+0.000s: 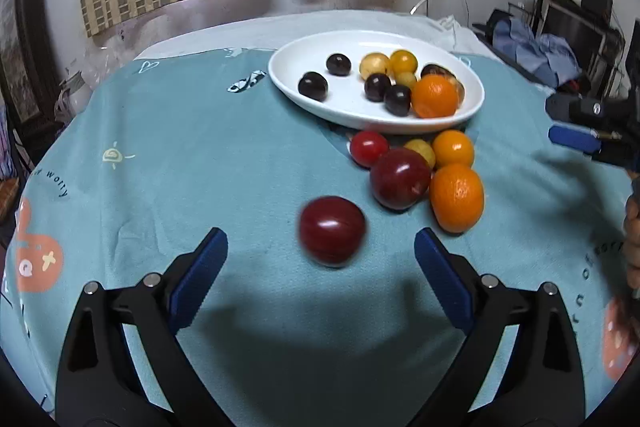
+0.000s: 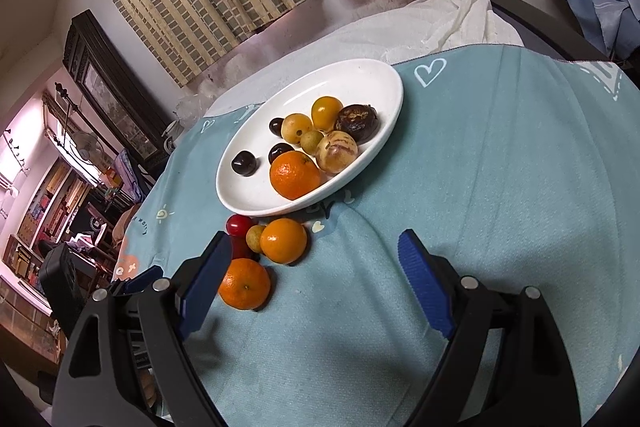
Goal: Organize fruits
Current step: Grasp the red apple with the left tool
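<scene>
— Blue pads first: the left gripper (image 1: 320,255) has its jaws spread wide, pinching nothing, and one dark red plum (image 1: 332,229), a bit blurred, lies on the teal cloth (image 1: 180,167) just ahead of the gap, touching neither pad.

— And the right gripper (image 2: 316,267)?

— Also spread, empty, over bare cloth; one mandarin (image 2: 245,283) sits just beside its left pad.

— Count the loose fruit.

— From the left wrist view, six off the plate: two dark red plums, the second (image 1: 400,177) in the cluster, two orange mandarins, one red cherry tomato (image 1: 369,148), one small yellow fruit (image 1: 421,151).

— On the white plate (image 1: 352,113)?

— Four dark cherries, one orange (image 1: 435,95), three small yellow fruits, one dark brown wrinkled fruit (image 2: 357,122) and one pale streaked fruit (image 2: 336,151). The cluster lies against the plate's near rim.
</scene>
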{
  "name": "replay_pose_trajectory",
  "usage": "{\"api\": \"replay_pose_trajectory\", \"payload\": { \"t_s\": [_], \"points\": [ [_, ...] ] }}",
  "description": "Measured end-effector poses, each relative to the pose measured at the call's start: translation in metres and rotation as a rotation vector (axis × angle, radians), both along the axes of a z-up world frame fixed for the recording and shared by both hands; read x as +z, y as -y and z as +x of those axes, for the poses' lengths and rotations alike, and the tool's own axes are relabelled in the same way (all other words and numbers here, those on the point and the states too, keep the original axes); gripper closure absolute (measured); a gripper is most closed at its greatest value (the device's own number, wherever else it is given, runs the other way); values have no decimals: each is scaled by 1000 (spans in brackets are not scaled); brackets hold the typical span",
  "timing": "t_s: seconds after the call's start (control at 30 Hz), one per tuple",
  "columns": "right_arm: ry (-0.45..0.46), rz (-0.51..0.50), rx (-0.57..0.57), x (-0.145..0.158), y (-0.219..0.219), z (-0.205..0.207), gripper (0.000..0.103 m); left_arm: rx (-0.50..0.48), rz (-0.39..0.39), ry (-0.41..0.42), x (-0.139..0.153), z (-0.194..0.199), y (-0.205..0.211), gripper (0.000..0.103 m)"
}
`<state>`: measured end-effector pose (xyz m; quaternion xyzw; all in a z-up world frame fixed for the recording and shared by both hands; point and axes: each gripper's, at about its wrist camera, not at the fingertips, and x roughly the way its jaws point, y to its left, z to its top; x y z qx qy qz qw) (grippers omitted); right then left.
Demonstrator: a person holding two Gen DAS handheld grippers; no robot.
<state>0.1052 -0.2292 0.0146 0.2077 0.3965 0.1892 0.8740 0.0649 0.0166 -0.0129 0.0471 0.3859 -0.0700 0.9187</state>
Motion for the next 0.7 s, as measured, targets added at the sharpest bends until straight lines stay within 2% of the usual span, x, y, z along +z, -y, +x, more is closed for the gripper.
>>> {"api": "replay_pose_trajectory", "payload": {
  "t_s": [0.23,0.33,0.43,0.5,0.57,0.6,0.63,0.7],
  "points": [
    [7,-8,11,1,-3,-2,18,22,-59,-10,-2,8,-11,10],
    [8,-18,18,0,-6,-2,18,41,-50,-9,-4,18,-14,10],
    [7,-26,26,-1,-8,-2,18,30,-43,-18,-6,29,-10,15],
    [7,-34,29,-2,-10,-2,18,13,-38,-32,-8,34,-6,21],
    [6,-35,29,-2,-10,-2,18,-10,-46,-62,-12,38,-4,44],
    [7,-35,28,-2,-10,-2,18,-11,-59,-69,-13,39,-5,51],
    [7,-35,29,-2,-10,-2,18,-11,-72,-73,-14,40,-7,64],
    [6,-39,37,-3,-11,-2,18,-12,-115,-80,-14,41,-13,64]
  ]
}}
